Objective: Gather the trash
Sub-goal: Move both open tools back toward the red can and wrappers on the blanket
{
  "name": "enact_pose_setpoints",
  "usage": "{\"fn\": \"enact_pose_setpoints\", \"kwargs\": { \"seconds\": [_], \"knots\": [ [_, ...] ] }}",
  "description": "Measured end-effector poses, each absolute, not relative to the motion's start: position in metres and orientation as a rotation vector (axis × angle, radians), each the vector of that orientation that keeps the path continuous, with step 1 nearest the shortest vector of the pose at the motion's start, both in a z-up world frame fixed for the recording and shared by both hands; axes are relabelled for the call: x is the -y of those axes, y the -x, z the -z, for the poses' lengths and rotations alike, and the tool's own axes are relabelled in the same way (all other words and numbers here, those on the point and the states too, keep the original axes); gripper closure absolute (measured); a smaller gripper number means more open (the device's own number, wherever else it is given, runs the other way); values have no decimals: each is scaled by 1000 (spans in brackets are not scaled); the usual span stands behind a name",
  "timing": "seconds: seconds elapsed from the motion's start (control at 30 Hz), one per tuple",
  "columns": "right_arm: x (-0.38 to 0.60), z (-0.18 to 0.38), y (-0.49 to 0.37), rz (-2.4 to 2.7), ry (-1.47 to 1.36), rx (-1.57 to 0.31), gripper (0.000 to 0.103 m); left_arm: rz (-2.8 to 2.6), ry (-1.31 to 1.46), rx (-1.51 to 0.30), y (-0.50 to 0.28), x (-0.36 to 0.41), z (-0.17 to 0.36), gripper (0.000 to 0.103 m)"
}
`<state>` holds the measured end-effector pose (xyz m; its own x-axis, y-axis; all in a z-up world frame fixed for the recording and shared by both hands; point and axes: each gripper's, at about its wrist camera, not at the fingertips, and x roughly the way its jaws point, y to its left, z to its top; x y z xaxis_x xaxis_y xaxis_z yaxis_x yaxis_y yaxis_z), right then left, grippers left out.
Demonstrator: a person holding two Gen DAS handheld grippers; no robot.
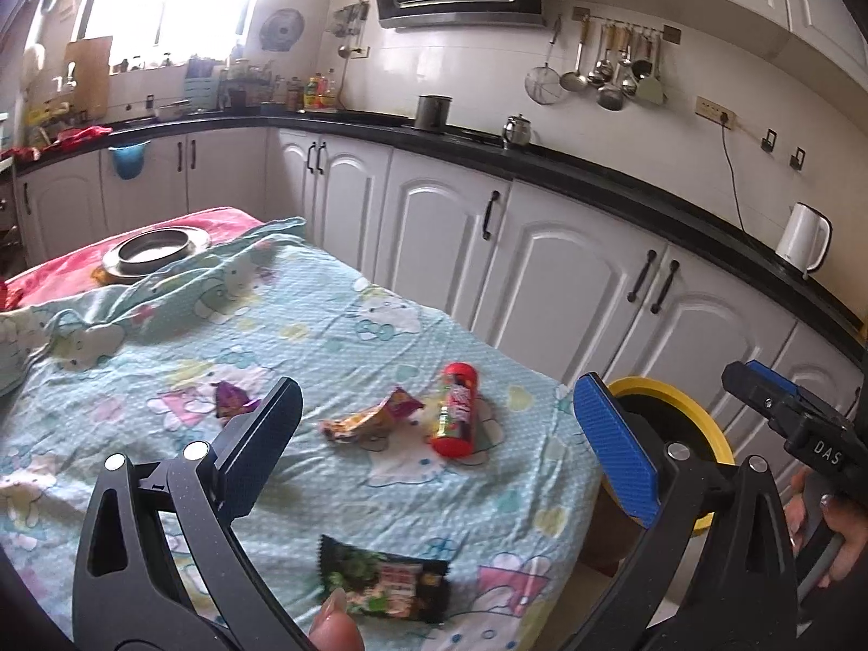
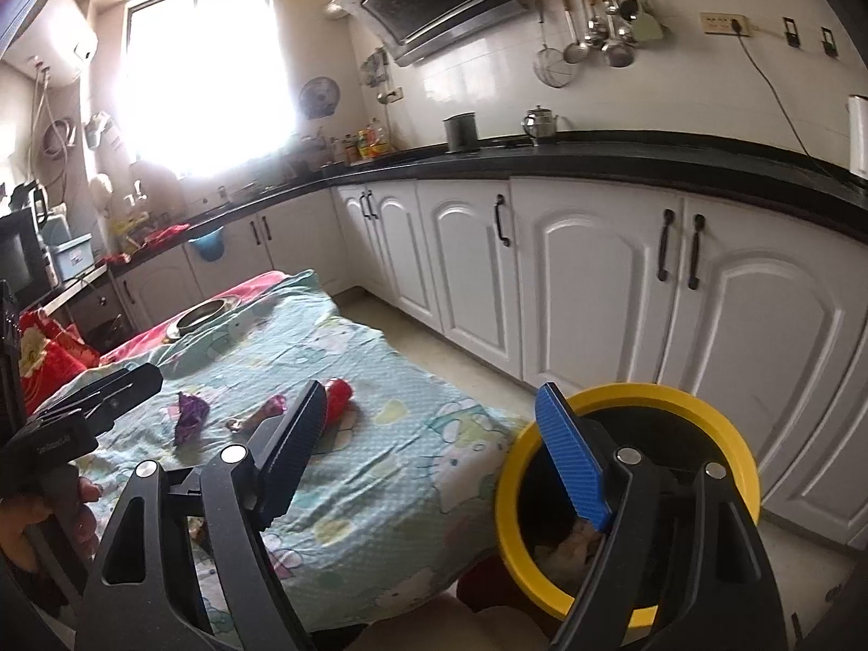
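On the cloth-covered table [image 1: 163, 325] lie a red snack canister [image 1: 455, 416], a crumpled orange wrapper [image 1: 371, 419], a purple wrapper [image 1: 230, 399] and a dark green packet [image 1: 388, 583] nearest me. My left gripper [image 1: 434, 434] is open and empty above the table, over the wrappers. My right gripper [image 2: 428, 445] is open and empty, its blue finger over the yellow-rimmed bin [image 2: 732, 445] beside the table. The bin [image 1: 689, 412] holds some crumpled trash [image 2: 569, 545]. The canister [image 2: 339, 399] and purple wrapper [image 2: 190, 415] also show in the right wrist view.
A metal bowl [image 1: 157, 249] sits at the table's far end on a red cloth. White cabinets [image 1: 569, 271] with a black counter run along the right, holding a white kettle [image 1: 803, 238], a pot and a teapot. The right gripper [image 1: 786, 412] shows in the left view.
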<state>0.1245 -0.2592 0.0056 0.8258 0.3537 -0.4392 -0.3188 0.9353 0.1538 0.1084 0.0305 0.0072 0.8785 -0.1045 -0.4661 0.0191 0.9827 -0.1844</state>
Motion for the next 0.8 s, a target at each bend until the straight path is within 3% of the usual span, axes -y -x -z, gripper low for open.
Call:
{"fn": "enact_pose_setpoints", "kwargs": {
  "seconds": [0.8],
  "knots": [
    [170, 20, -192, -499, 19, -638, 24, 231, 137, -709, -109, -58, 56, 11]
  ]
}}
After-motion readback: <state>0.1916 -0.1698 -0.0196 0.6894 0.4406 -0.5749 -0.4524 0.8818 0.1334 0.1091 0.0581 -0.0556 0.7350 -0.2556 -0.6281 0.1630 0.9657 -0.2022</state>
